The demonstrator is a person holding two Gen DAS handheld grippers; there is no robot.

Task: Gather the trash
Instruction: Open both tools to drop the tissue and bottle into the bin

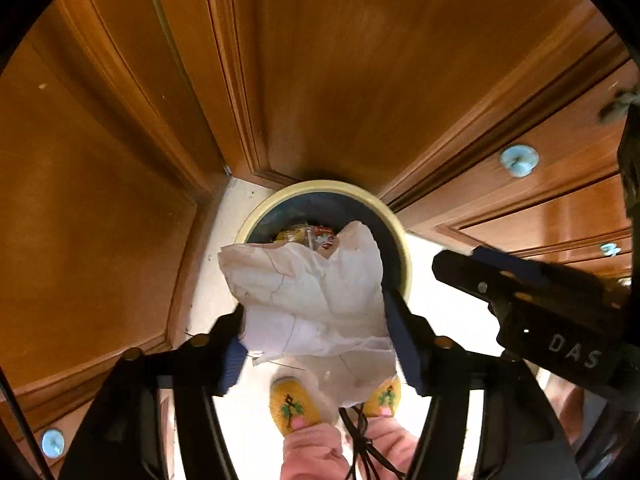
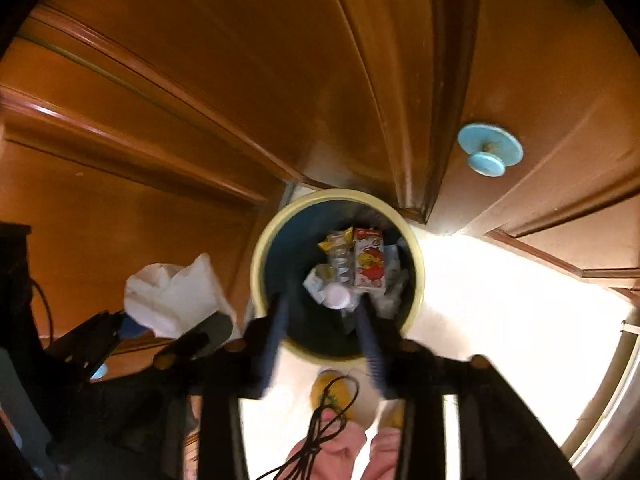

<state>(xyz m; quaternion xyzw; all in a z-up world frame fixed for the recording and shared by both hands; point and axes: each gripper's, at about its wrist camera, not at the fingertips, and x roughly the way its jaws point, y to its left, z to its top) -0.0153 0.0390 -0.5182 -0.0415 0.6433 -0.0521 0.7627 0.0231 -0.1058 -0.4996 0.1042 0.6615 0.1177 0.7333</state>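
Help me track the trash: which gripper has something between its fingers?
The left gripper: crumpled white paper sits between its fingers. The right gripper has nothing between its fingers, over the bin.

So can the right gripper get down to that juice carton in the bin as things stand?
Probably yes. The right gripper is open and empty, aimed straight into the bin, and the juice carton lies on top of the trash. The crumpled paper sits off to the side, between the left gripper's fingers.

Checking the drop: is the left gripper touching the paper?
Cannot tell. In the left wrist view the paper sits between the left gripper's open fingers, but no clear gap or contact shows.
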